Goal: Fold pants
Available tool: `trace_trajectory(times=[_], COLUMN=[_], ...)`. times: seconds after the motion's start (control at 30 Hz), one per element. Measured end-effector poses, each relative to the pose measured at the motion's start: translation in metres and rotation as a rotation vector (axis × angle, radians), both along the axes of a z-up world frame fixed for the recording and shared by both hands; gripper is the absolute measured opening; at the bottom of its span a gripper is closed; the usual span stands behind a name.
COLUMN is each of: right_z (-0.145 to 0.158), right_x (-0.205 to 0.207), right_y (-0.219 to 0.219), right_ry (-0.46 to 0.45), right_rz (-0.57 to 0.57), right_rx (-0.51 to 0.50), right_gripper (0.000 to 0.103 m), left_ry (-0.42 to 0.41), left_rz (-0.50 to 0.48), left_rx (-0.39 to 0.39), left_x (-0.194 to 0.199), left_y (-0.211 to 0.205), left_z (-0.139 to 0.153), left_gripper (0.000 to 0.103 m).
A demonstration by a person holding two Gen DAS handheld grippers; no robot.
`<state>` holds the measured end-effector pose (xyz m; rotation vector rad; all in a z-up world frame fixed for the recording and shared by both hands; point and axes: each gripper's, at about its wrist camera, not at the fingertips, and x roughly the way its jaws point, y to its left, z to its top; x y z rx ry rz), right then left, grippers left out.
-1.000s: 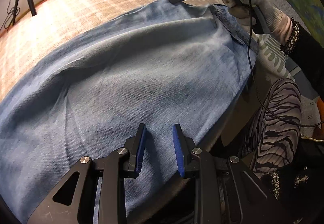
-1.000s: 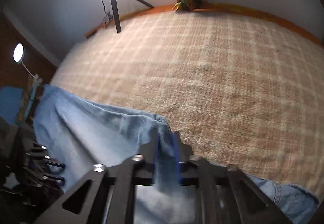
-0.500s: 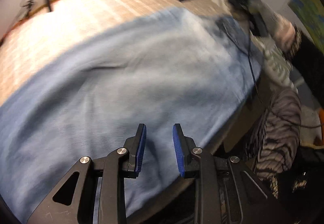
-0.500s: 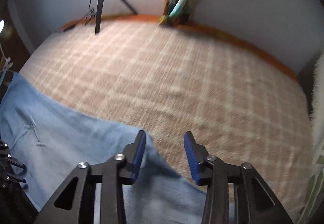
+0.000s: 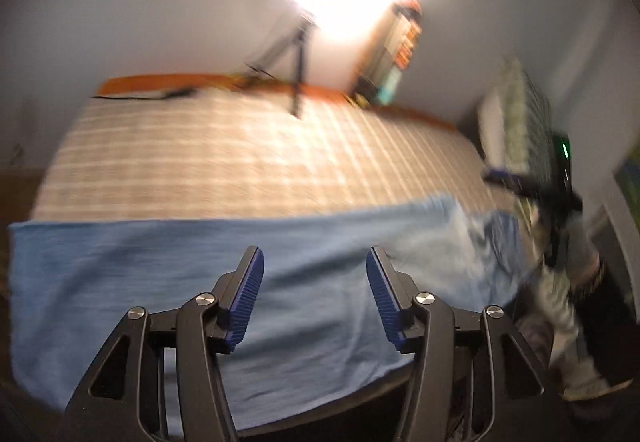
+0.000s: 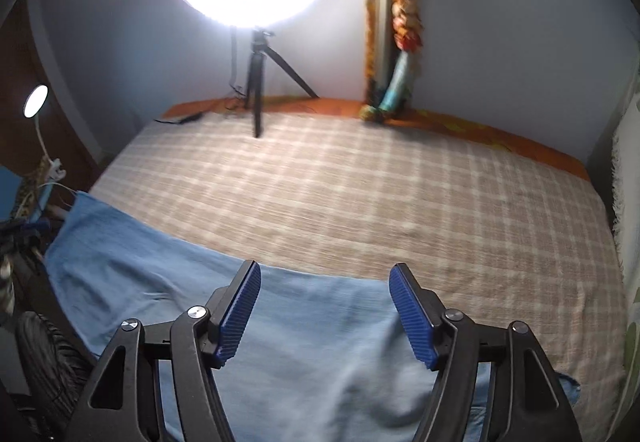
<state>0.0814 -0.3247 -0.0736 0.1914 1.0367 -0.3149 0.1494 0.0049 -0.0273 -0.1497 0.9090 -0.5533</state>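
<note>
The light blue denim pants (image 5: 160, 274) lie flat along the near edge of a bed with a brown plaid cover (image 5: 240, 162); they also show in the right wrist view (image 6: 168, 282). My left gripper (image 5: 312, 274) is open and empty above the pants. My right gripper (image 6: 325, 292) is open and empty above the pants' far edge. In the left wrist view the right gripper (image 5: 532, 190) appears blurred at the right, above the pants' waist end.
A ring light on a tripod (image 6: 256, 54) stands at the bed's far edge, beside an upright bundle of colourful cloth (image 6: 396, 30). A small lamp (image 6: 36, 102) is at the left. A patterned pillow (image 5: 516, 122) stands at the right.
The right gripper let go of the pants' edge and opened wide. The left gripper opened wider and tilted up and back, so the view now shows the bed and the wall.
</note>
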Motion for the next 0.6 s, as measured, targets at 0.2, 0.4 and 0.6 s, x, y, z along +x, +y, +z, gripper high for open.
trace_trajectory(times=[0.2,0.4,0.6], right_z=[0.024,0.038,0.034], right_x=[0.015,0.034,0.048], right_y=[0.041,0.079,0.116], right_ry=[-0.048,-0.077,-0.090], right_rz=[0.053,0.095,0.133], right_rx=[0.013,0.020,0.011], right_gripper=[0.073,0.073,0.073], left_ry=[-0.037,-0.082,-0.025], left_rz=[0.191,0.375,0.546], left_rx=[-0.072,-0.134,-0.157], left_x=[-0.009,-0.028,-0.055], left_y=[0.094,0.188,0.263], left_z=[0.031,0.052,0.007], left_gripper=[0.053,0.053,0.053])
